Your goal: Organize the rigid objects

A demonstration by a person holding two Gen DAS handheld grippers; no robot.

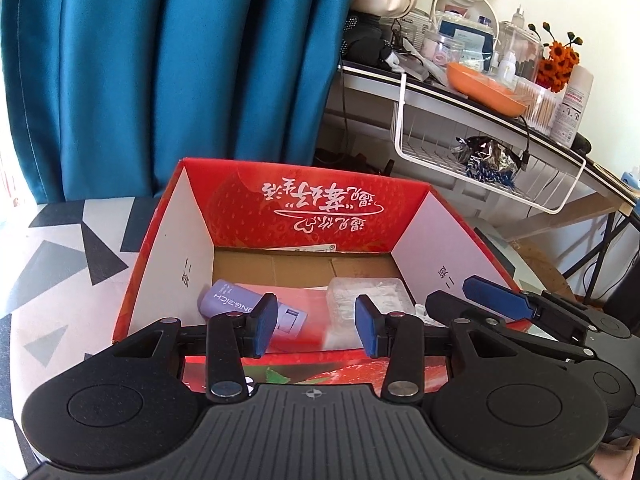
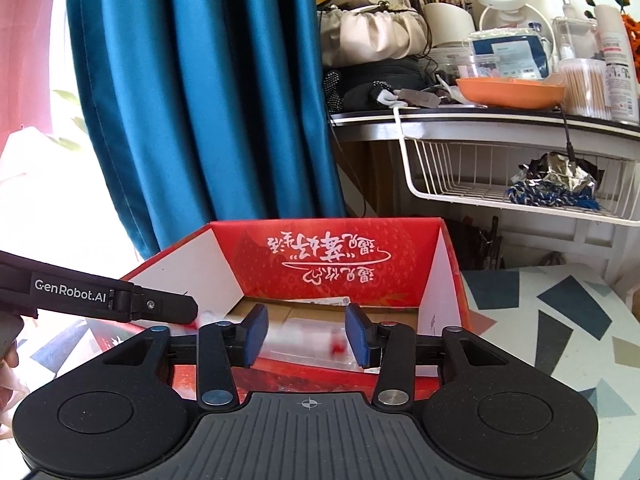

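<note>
An open red cardboard box (image 1: 320, 200) stands on the patterned table (image 1: 60, 248). Inside lie a purple tube (image 1: 228, 302) at the left and a clear plastic case (image 1: 372, 296) at the right. My left gripper (image 1: 316, 326) hovers over the box's near edge, jaws apart, with only a blurred pale patch beside its right pad. My right gripper (image 1: 448, 296) reaches in over the right wall. In the right wrist view the right gripper (image 2: 307, 336) stands open above the box (image 2: 332, 256). A blurred clear item with a red spot (image 2: 304, 340) shows between and below its pads. The left gripper's finger (image 2: 160, 306) enters from the left.
A blue curtain (image 1: 160, 80) hangs behind the box. At the right a cluttered desk carries an orange bowl (image 2: 508, 92), cotton swabs and bottles. A white wire basket (image 2: 500, 184) hangs under the desk. Part of a hand shows at the left edge (image 2: 8, 356).
</note>
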